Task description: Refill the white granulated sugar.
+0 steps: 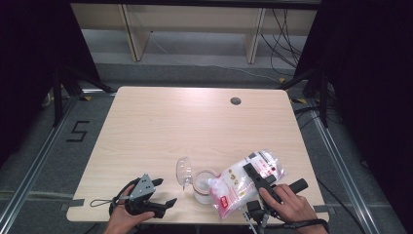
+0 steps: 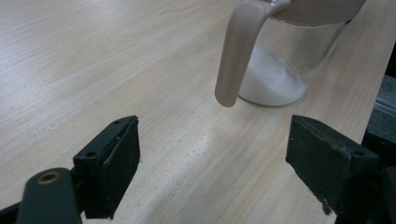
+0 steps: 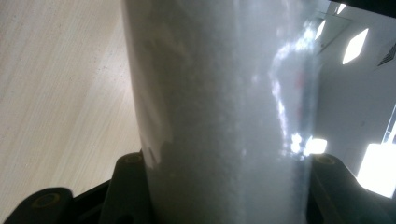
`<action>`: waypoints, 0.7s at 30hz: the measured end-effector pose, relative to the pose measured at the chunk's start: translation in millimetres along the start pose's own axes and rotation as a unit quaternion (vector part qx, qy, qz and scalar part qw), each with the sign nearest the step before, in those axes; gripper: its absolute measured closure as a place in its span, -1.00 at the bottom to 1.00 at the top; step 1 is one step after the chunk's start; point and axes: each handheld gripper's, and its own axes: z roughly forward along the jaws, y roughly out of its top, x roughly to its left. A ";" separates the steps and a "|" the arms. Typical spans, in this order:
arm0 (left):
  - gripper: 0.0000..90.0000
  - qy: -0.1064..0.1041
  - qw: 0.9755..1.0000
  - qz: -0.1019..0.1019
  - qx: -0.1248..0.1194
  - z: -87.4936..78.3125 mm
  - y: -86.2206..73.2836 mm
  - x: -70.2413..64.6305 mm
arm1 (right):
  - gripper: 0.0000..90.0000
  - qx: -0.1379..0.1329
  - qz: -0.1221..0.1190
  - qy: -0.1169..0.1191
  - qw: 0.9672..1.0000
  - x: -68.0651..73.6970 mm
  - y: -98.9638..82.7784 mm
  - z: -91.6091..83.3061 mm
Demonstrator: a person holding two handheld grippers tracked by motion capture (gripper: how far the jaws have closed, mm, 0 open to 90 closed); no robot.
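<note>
A clear plastic bag of white granules (image 1: 229, 187) with red print hangs tilted, its lower corner over the mouth of a glass jar (image 1: 202, 189). My right gripper (image 1: 249, 171) is shut on the bag, which stands between both jaws in the right gripper view (image 3: 219, 93). The jar (image 2: 280, 79) holds a shallow layer of white granules, and a beige strap (image 2: 238, 51) hangs down its side. Its clear domed lid (image 1: 183, 169) is flipped open to the left. My left gripper (image 1: 166, 191) rests on the table left of the jar, open, with nothing between its jaws (image 2: 212, 172).
The wooden table (image 1: 160, 126) has a dark cable hole (image 1: 235, 101) at the back right. The jar and bag stand close to the front edge. Black curtains flank the table, and a pale shelf unit (image 1: 195, 24) stands beyond it.
</note>
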 end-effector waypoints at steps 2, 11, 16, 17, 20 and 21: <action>-0.62 -0.001 1.000 0.000 0.000 0.3 0.0 0.0 | 0.22 0.000 0.000 0.001 1.000 -0.2 -0.2 0.0; -0.62 -0.001 1.000 -0.001 -0.003 0.2 -0.1 0.0 | 0.22 -0.005 0.004 -0.005 1.000 1.0 -0.5 0.5; -0.62 -0.002 1.000 -0.002 -0.003 0.2 -0.2 0.2 | 0.22 -0.004 -0.001 -0.005 1.000 -0.1 -0.2 -0.1; -0.62 -0.002 1.000 -0.002 -0.003 0.2 -0.1 0.2 | 0.22 -0.005 -0.001 -0.006 1.000 -0.2 -0.2 -0.2; -0.62 -0.002 1.000 -0.002 -0.003 0.4 -0.1 0.0 | 0.22 -0.003 0.000 -0.007 1.000 -0.2 -0.5 -0.6; -0.61 0.000 1.000 0.001 -0.001 0.2 -0.1 0.3 | 0.22 -0.001 0.000 -0.007 1.000 -0.2 -0.6 -0.8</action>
